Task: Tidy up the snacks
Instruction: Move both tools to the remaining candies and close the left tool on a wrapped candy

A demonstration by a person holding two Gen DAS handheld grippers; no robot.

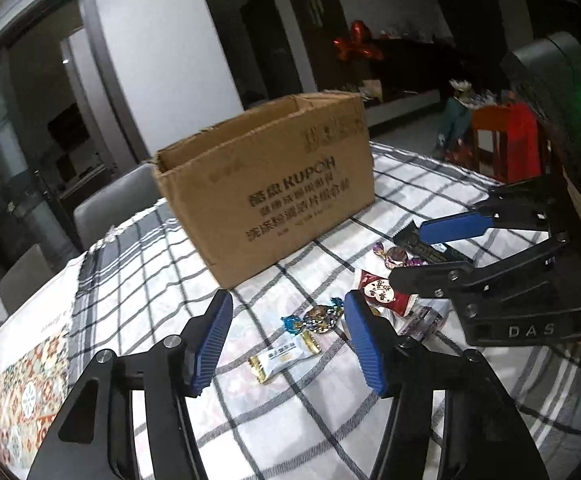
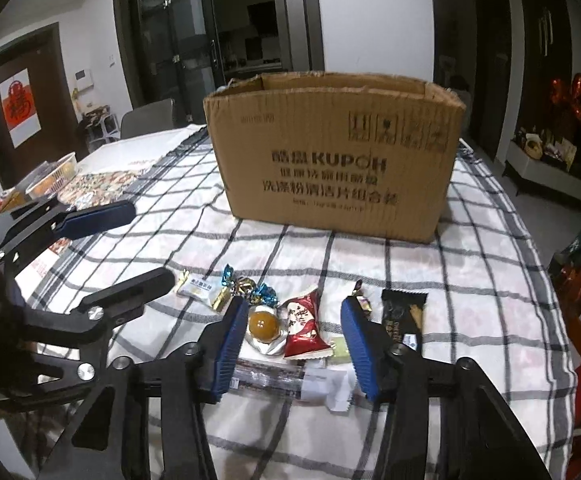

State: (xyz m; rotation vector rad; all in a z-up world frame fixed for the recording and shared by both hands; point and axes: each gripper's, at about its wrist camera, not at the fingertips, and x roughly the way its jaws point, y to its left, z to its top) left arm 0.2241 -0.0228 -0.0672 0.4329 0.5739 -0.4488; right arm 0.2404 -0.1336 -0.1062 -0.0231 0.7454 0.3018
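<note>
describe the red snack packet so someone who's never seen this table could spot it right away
Start at the open cardboard box on the checked tablecloth; a row of small snacks lies in front of it. The red packet sits mid-row, between the clear-wrapped amber sweet and the black bar. It is the only red wrapper, with white characters printed on it.

Cardboard box is being kept at the back of the checked tablecloth; wrapped snacks are being laid in a row before it, plastic basket far left.
</note>
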